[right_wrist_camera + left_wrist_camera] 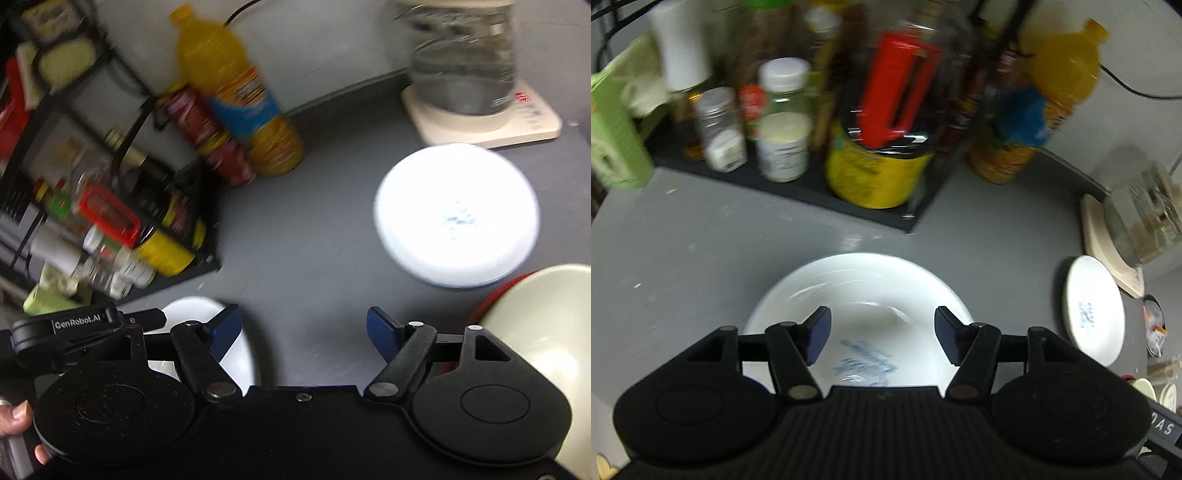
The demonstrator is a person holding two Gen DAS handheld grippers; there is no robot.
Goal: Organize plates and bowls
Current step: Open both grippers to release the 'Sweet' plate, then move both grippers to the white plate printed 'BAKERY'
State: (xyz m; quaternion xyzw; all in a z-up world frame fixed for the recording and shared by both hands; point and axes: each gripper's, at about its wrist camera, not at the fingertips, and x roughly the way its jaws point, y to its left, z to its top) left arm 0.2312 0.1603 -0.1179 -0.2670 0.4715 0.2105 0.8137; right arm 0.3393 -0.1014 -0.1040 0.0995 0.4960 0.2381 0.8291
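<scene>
Left claw [882, 336] hangs right over the white bowl [860, 295], fingers spread wide and gripping nothing, both blue pads [818, 334] poised above the bowl's inside, where a blue print shows on the bottom. That bowl sits on the grey desk [701, 240], directly below and just ahead of the claw, in front of the black rack [798, 184] crowded with spice jars and a yellow tin [875, 173]. Off to the right, well apart from the left claw, a white plate [1095, 310] lies flat on the desk beside the cream kettle base [1112, 254]. Over to the right claw [304, 334]: it too is spread wide with nothing between its fingers, bare desk [314, 258] showing in the gap. The same white plate [456, 214] lies ahead and to the right of it, clear of the fingers, blurred, just in front of the kettle base [480, 125]. The white bowl [207, 317] peeks out behind the left-hand finger, with the other gripper's black body over it. A pale green bowl [546, 332] crowds the right edge, close by the right-hand finger. An orange drink bottle [240, 92] stands at the back against the wall.
</scene>
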